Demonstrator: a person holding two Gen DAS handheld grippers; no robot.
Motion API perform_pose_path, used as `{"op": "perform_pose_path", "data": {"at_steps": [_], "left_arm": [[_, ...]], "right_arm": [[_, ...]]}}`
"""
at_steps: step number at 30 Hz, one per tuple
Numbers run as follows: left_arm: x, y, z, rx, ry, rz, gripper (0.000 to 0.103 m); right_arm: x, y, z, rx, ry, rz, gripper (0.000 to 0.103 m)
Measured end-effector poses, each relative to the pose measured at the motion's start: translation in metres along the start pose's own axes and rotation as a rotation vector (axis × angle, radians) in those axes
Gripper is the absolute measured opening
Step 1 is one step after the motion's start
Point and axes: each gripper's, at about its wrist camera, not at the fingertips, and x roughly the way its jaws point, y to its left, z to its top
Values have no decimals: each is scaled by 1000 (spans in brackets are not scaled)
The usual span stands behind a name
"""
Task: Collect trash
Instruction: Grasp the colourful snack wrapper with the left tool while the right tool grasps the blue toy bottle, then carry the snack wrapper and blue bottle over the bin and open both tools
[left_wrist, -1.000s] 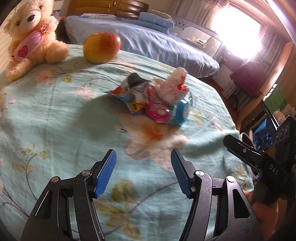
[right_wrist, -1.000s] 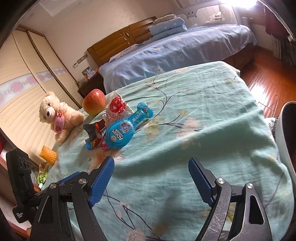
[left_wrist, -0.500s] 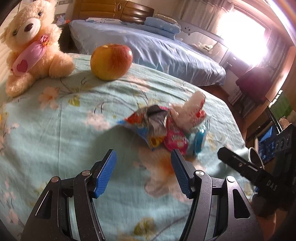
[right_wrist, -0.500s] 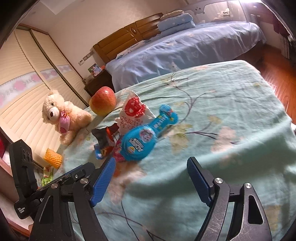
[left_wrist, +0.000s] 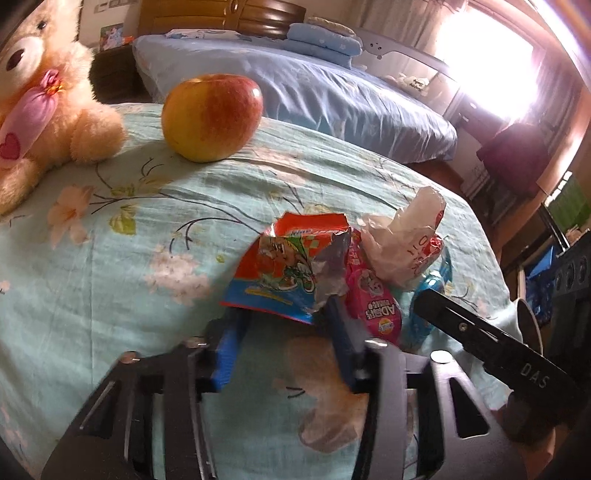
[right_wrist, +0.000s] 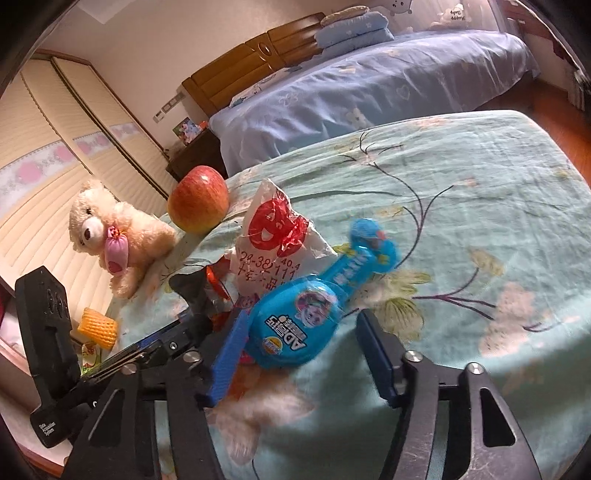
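Note:
A pile of trash lies on the teal floral cloth (left_wrist: 122, 258). It holds a red and blue snack wrapper (left_wrist: 288, 273), a pink packet (left_wrist: 373, 302), a crumpled white bag with red print (right_wrist: 277, 236) and a blue bottle-shaped package (right_wrist: 306, 317). My left gripper (left_wrist: 286, 317) is closing, its fingertips tucked under the snack wrapper's near edge, one on each side. My right gripper (right_wrist: 303, 315) is closing around the blue package. Its left pad touches the package and the right pad stands apart from it.
An apple (left_wrist: 212, 118) and a teddy bear (left_wrist: 44, 110) sit on the cloth behind the pile. A yellow foam net (right_wrist: 98, 326) lies by the left edge. A bed with a blue cover (right_wrist: 369, 85) stands beyond. The cloth drops off at the right.
Both grippers have moved forward up to the trash pile, and both pairs of jaws have narrowed. The apple and bear look closer.

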Motion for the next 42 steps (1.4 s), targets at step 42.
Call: {"op": "perform_pose_path", "data": {"at_steps": [42], "left_arm": [[-35,-136,-59,219,48,-241,2]], "right_arm": [[-125,-81,-45,78,-133,-53,52]]}}
